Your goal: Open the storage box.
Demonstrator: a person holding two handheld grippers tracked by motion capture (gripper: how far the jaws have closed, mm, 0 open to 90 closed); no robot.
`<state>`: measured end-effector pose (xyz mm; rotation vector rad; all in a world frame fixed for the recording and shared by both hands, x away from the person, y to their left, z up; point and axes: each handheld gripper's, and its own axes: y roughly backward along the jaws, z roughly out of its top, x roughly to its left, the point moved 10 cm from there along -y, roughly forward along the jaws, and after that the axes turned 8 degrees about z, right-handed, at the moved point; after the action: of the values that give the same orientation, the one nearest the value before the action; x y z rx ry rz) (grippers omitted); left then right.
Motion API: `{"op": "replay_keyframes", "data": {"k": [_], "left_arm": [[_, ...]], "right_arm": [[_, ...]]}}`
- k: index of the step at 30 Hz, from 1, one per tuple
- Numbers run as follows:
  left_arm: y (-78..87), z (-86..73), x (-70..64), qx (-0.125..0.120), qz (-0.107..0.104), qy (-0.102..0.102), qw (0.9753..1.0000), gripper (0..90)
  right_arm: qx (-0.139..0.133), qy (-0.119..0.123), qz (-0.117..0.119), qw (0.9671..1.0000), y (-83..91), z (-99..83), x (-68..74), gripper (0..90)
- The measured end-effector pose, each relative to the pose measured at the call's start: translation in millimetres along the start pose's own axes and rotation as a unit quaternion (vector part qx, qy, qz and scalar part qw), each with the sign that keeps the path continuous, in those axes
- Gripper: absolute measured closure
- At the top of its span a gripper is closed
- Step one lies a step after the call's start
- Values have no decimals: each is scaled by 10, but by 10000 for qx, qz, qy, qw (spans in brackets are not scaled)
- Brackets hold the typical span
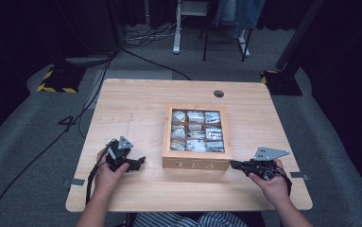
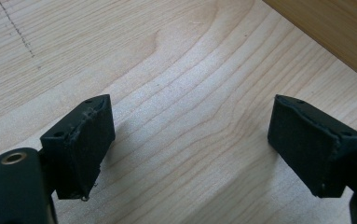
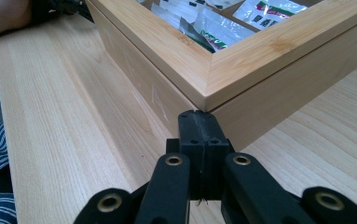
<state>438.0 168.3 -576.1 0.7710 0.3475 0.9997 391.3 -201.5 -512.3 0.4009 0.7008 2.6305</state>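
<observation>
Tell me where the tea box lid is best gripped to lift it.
Probably the lid's front edge, approached from the person's side: the tea box is shut, and a seam shows under the overhanging rim. The right gripper, shut, sits at that front corner; the hinge side cannot be seen.

I sit at a pale wooden table (image 1: 136, 101) with a round cable hole (image 1: 219, 93) near its far edge. Grey carpet (image 1: 27, 137) covers the floor around it. Dark curtains (image 1: 22, 33) close off the room on both sides. Black cables (image 1: 98, 80) run across the carpet on my left. Yellow-and-black striped bases (image 1: 58, 81) stand near the table's far corners. White furniture legs (image 1: 177, 28) stand beyond.
</observation>
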Motion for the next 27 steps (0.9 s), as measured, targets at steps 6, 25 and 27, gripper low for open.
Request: {"op": "replay_keyframes", "data": {"k": [6, 25, 27], "left_arm": [[-1, 1, -1, -10, 3, 6, 10000, 154], [1, -2, -5, 15, 77, 20, 10000, 156], [3, -5, -12, 19, 109, 79, 9999, 155]], "right_arm": [[-51, -69, -64, 9999, -4, 16, 10, 900], [-277, -31, -81, 9996, 110, 319, -26, 900], [-290, -1, -73, 9996, 128, 369, -29, 900]]}}
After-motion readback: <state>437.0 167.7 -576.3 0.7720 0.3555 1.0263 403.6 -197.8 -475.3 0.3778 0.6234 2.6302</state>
